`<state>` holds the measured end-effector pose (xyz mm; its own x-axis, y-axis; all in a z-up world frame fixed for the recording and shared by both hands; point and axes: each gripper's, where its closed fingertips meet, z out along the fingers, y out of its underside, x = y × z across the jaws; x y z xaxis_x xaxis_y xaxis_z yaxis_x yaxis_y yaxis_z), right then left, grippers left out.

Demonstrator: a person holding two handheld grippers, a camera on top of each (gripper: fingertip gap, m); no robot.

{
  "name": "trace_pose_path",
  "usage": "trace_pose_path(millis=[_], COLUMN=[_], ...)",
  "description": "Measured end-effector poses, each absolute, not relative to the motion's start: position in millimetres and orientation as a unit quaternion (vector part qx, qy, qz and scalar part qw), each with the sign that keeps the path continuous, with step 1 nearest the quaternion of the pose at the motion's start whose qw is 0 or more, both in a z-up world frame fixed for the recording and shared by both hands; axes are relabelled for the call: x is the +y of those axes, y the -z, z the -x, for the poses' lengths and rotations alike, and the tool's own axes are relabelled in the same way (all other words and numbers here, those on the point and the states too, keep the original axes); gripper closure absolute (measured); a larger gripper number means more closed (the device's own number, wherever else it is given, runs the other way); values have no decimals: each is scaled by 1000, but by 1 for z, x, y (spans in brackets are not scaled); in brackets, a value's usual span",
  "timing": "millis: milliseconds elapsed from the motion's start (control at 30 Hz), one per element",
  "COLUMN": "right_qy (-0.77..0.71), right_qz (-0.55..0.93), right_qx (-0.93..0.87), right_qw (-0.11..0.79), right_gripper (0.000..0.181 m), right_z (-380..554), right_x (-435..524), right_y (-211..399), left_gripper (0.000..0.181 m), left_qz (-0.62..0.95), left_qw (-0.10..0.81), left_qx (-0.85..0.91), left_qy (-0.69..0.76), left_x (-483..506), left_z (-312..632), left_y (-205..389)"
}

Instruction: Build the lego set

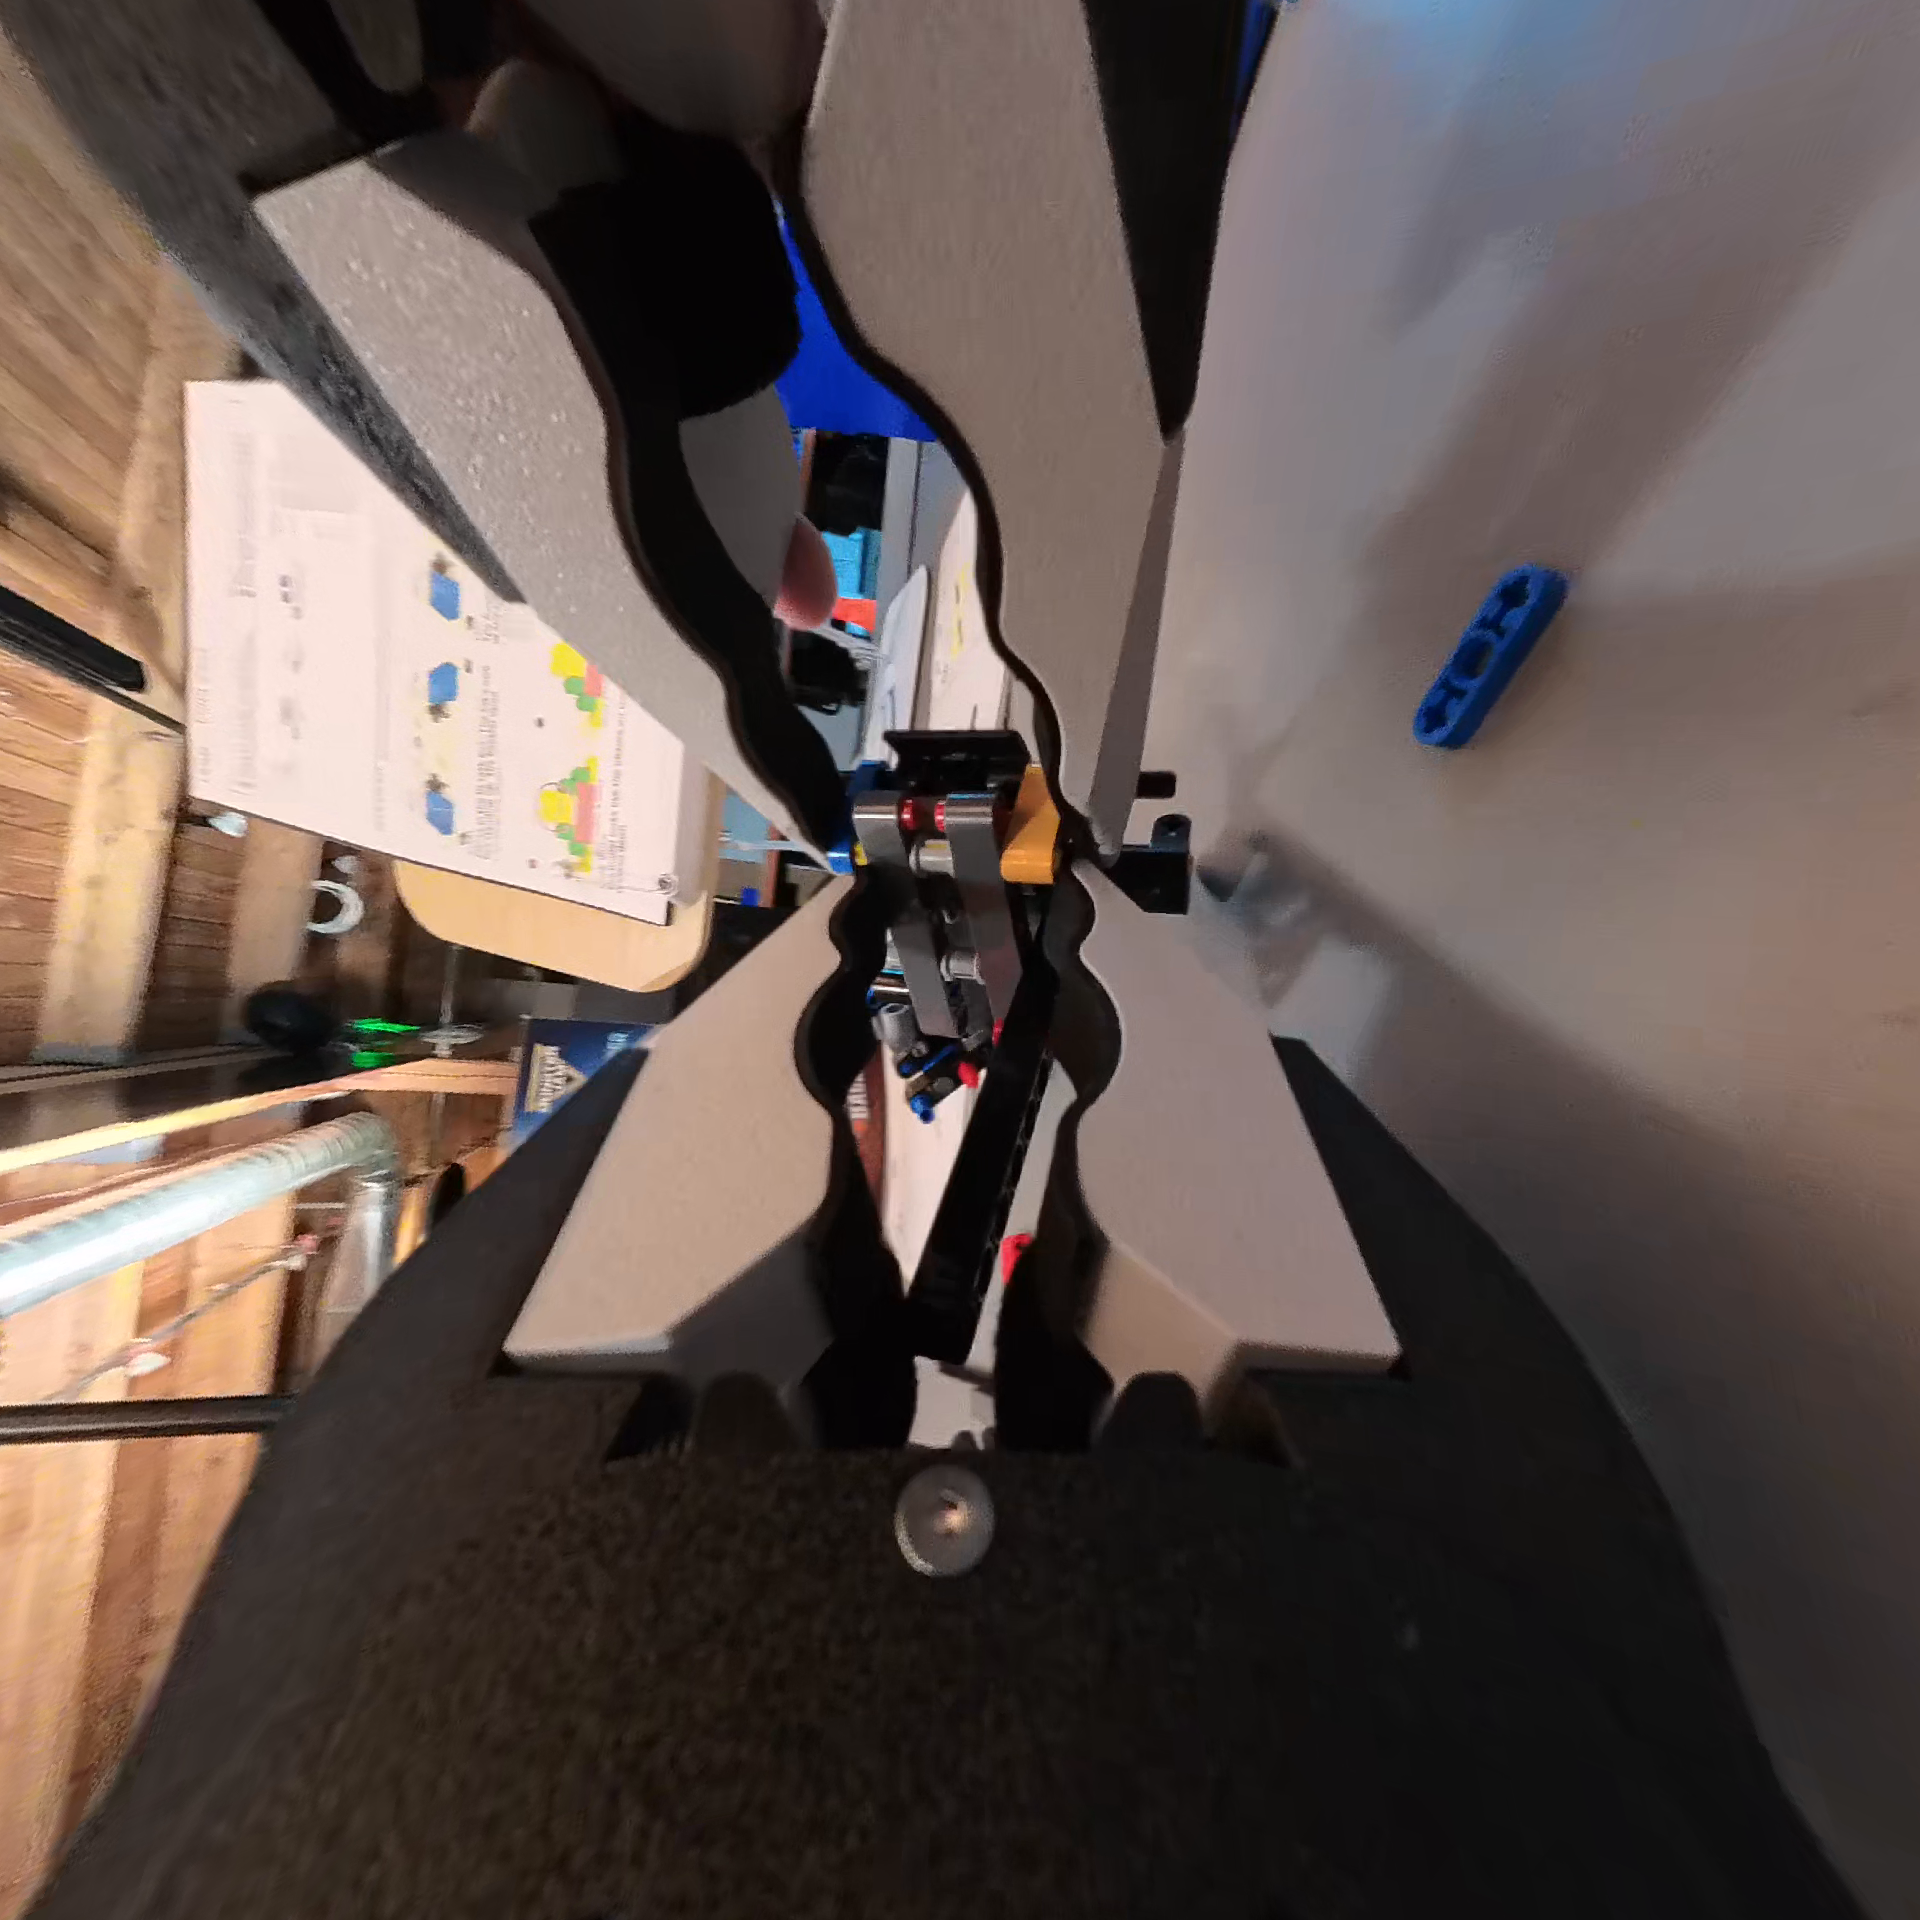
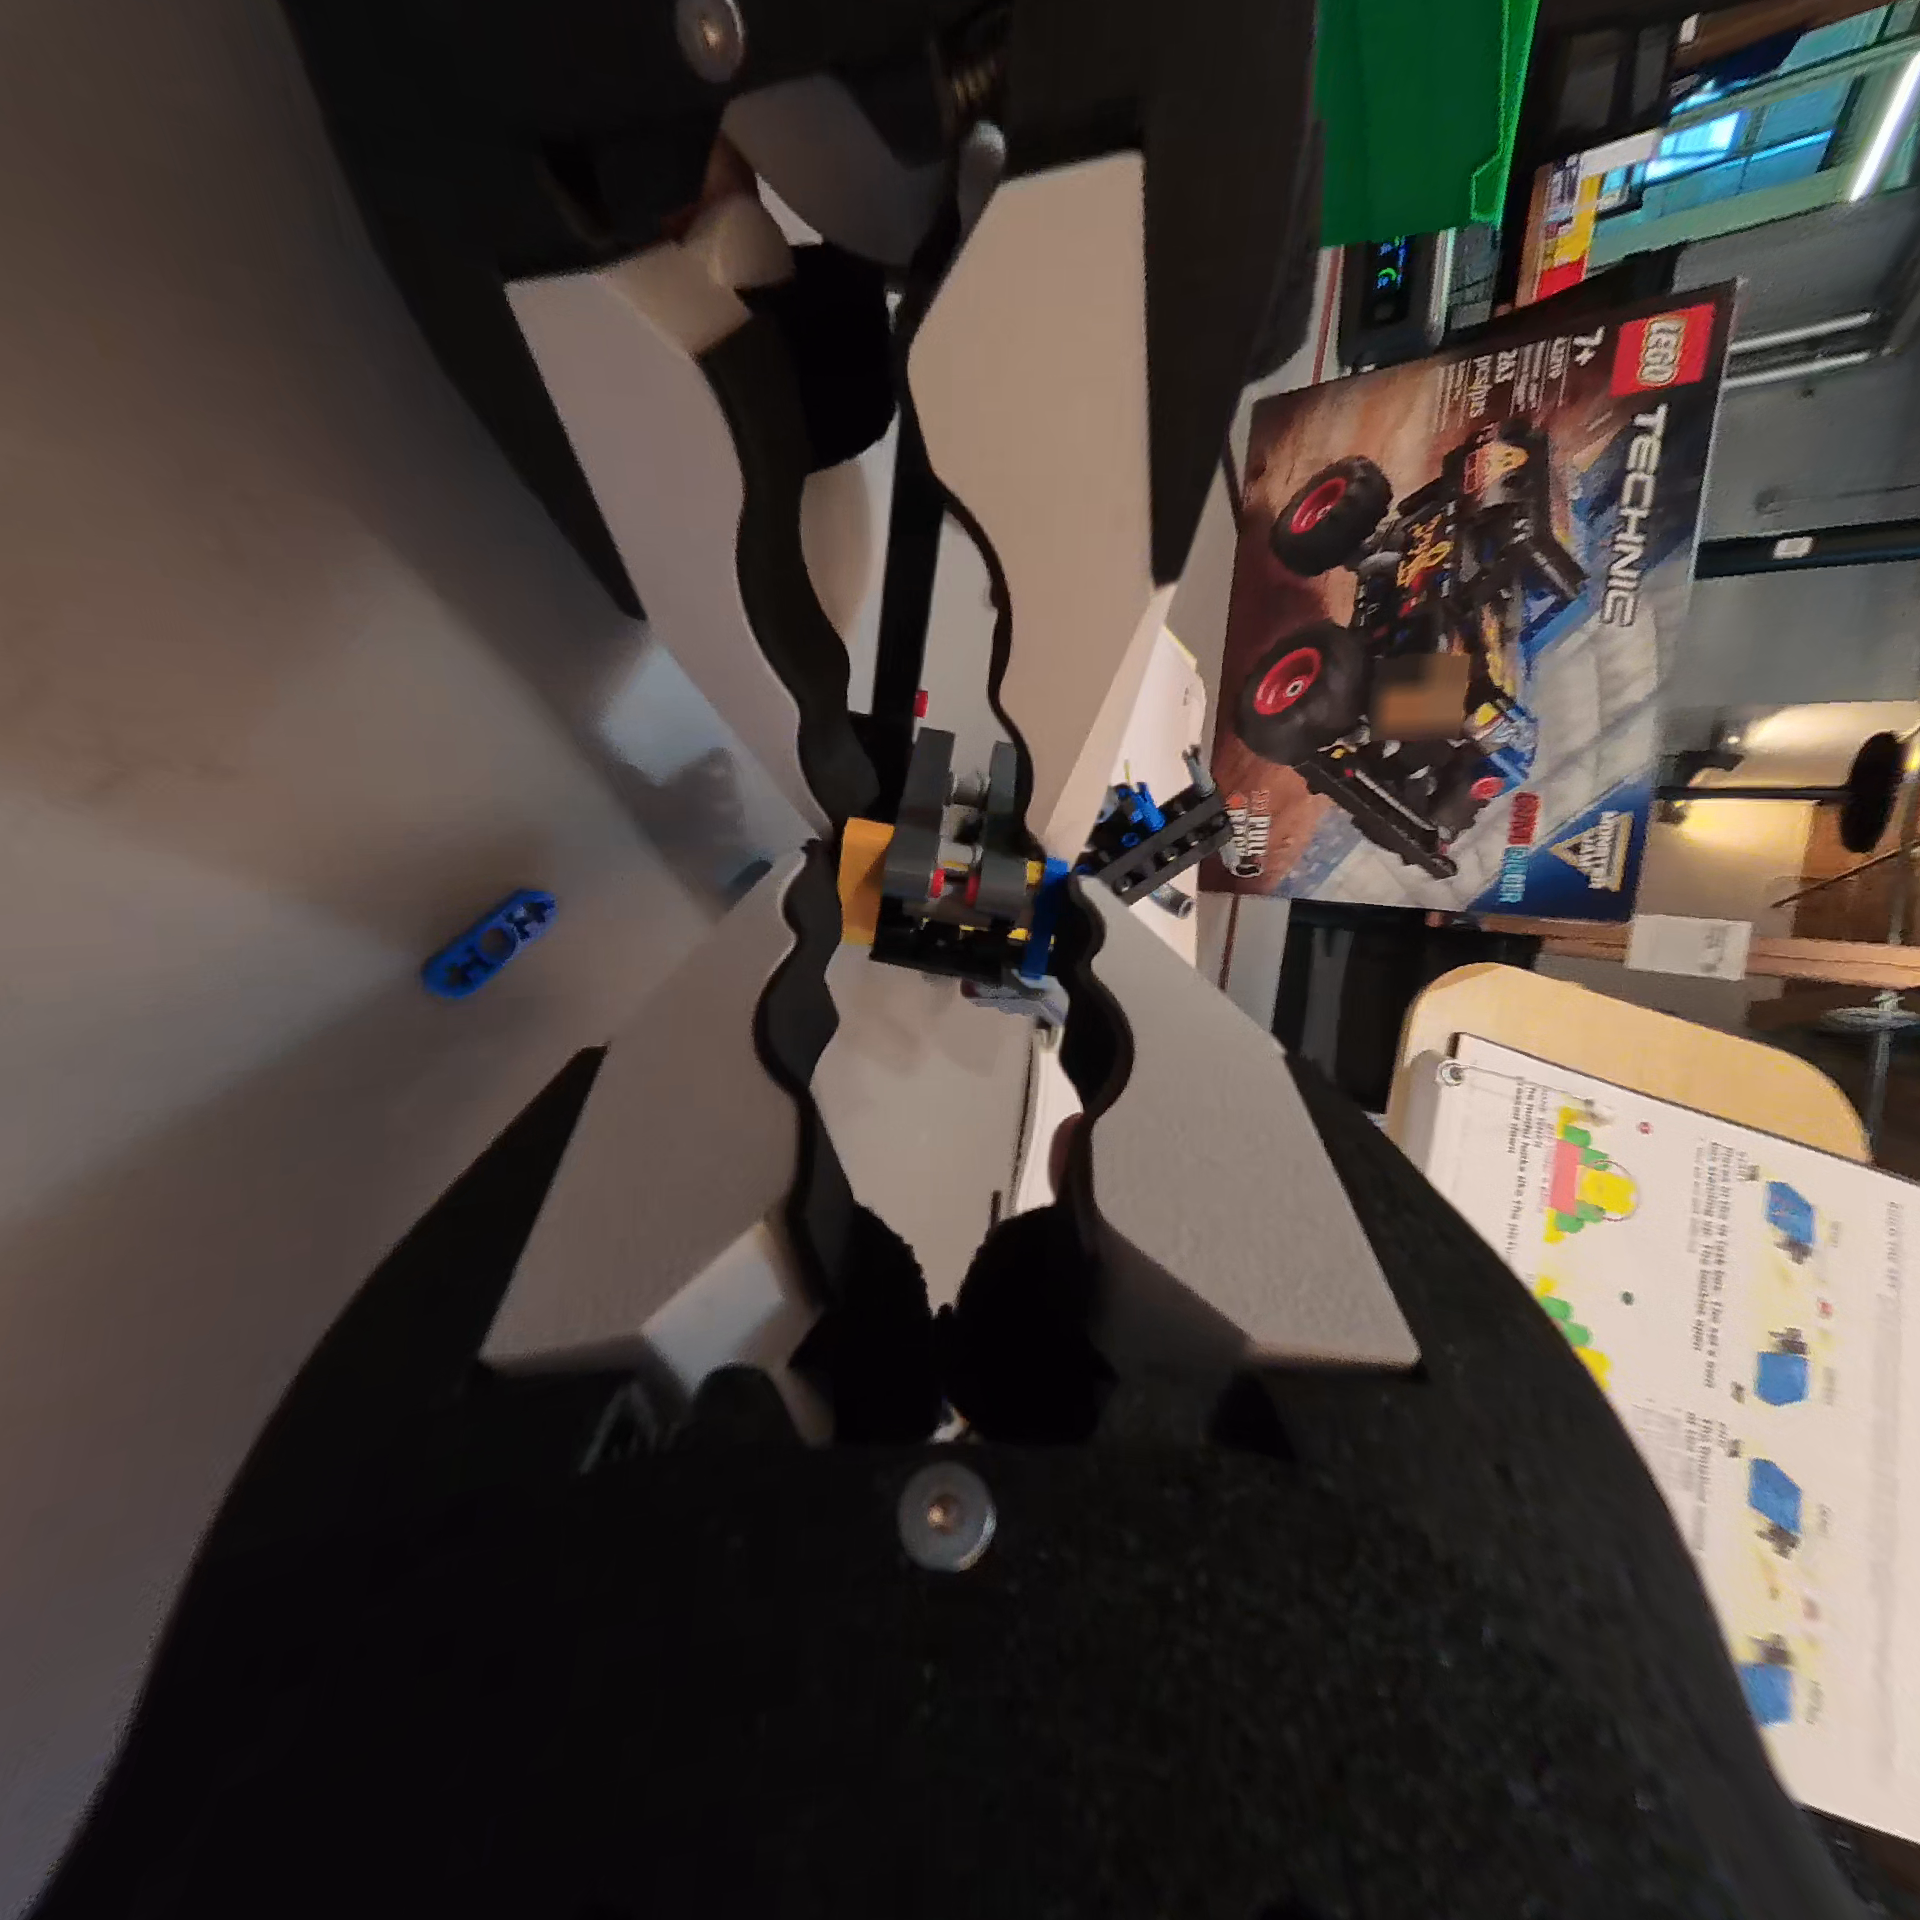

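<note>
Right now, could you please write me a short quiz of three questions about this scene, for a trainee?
1. True or false: the left gripper and the right gripper both clamp the same lego assembly.
2. Multiple choice: where does the loose blue beam lie? A) on the white table, apart from the grippers; B) between the jaws of the right gripper; C) on the instruction sheet.
3. Fill in: the set's box shows in the ____ wrist view only.

Key: 1 true; 2 A; 3 right.
</note>
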<state>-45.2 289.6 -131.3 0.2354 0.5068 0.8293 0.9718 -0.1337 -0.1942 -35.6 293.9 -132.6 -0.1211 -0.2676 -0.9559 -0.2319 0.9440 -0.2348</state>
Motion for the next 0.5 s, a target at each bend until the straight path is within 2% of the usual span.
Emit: trace_pose_path(millis=[200, 267, 333, 400, 500], right_qy=[265, 196, 104, 38, -30], right_qz=[701, 705, 732, 748, 786], right_qx=[-493, -479, -457, -458, -483], right_qw=[443, 484, 494, 479, 385], right_gripper=[136, 130, 134, 147, 148], right_z=[45, 54, 56, 50, 45], right_x=[291, 281, 270, 262, 251], right_y=[111, 95, 82, 72, 86], left_gripper=[152, 151, 151, 151, 151], left_qz=[182, 152, 111, 59, 12], left_qw=[672, 693, 706, 718, 730], left_qx=[716, 705, 699, 694, 683], left_qy=[48, 23, 5, -16, -34], left_x=[300, 304, 301, 293, 282], left_z=[36, 37, 38, 40, 43], left_y=[112, 106, 105, 106, 105])
